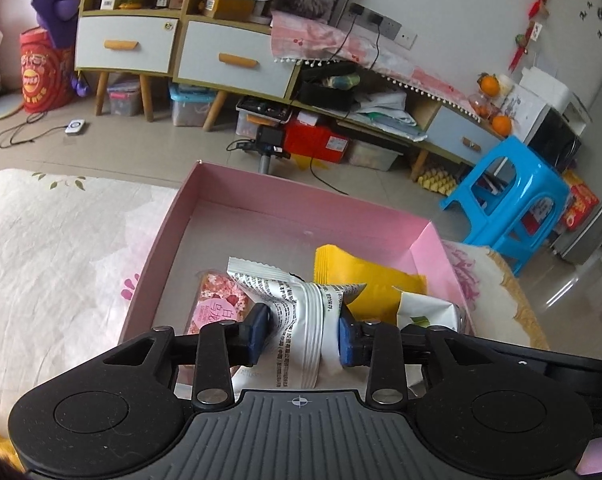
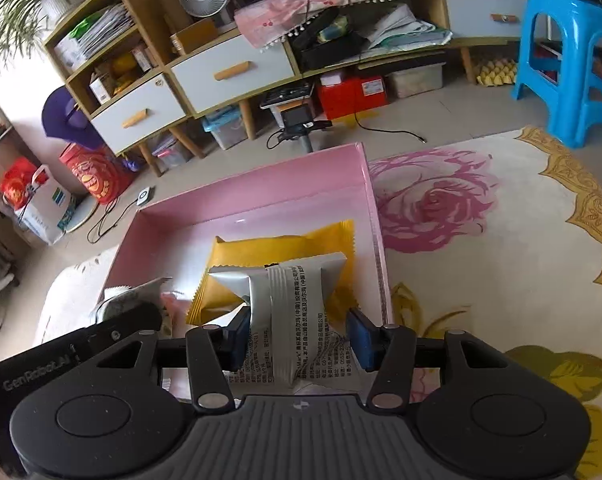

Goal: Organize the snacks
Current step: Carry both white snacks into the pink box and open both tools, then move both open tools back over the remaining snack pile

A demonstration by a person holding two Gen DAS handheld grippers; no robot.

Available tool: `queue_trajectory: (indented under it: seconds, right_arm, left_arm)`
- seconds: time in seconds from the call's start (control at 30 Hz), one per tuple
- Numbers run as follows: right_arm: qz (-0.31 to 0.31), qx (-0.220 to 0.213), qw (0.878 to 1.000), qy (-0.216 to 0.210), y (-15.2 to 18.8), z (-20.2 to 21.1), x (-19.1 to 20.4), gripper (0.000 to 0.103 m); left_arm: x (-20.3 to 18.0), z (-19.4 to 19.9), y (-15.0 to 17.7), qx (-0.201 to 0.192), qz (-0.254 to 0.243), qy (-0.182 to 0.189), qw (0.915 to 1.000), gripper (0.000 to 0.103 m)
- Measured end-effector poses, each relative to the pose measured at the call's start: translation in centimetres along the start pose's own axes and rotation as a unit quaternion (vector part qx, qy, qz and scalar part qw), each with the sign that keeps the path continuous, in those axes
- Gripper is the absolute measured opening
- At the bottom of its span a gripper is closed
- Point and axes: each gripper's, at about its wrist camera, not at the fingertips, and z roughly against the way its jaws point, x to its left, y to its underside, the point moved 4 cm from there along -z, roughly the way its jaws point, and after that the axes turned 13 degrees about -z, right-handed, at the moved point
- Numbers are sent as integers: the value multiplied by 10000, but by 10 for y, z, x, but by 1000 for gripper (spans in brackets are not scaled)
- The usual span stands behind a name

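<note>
Left wrist: left gripper (image 1: 303, 334) jaws clamp a silver packet (image 1: 297, 320) over the pink box (image 1: 301, 206); right gripper (image 2: 297, 340) jaws' grip unclear.

Pink box (image 1: 169, 248) was smooth card, slight sheen inside. Silver snack packs (image 1: 301, 320) and yellow pack (image 2: 277, 252) were glossy crinkled film. Left tool (image 1: 303, 334) was matt black plastic, blue rubbery pads (image 1: 261, 332), metal pins. Bedcover (image 2: 481, 240) was printed matt cloth.
</note>
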Motion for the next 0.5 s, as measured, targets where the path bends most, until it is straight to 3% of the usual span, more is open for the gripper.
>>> queue_trajectory:
  seconds: [0.13, 0.23, 0.4, 0.5]
  right_arm:
    - [-73, -13, 10000, -46, -2, 4, 0, 48]
    - [-213, -76, 9997, -121, -5, 8, 0, 54]
    - [-373, -123, 9990, -225, -10, 18, -6, 61]
    - [-423, -108, 9986, -283, -11, 23, -7, 62]
  left_arm:
    - [4, 0, 1, 23, 165, 102, 9998, 37]
    - [9, 3, 1, -18, 309, 156, 9994, 49]
    - [8, 12, 1, -19, 227, 180, 9996, 53]
    - [3, 18, 2, 19, 64, 170, 9998, 64]
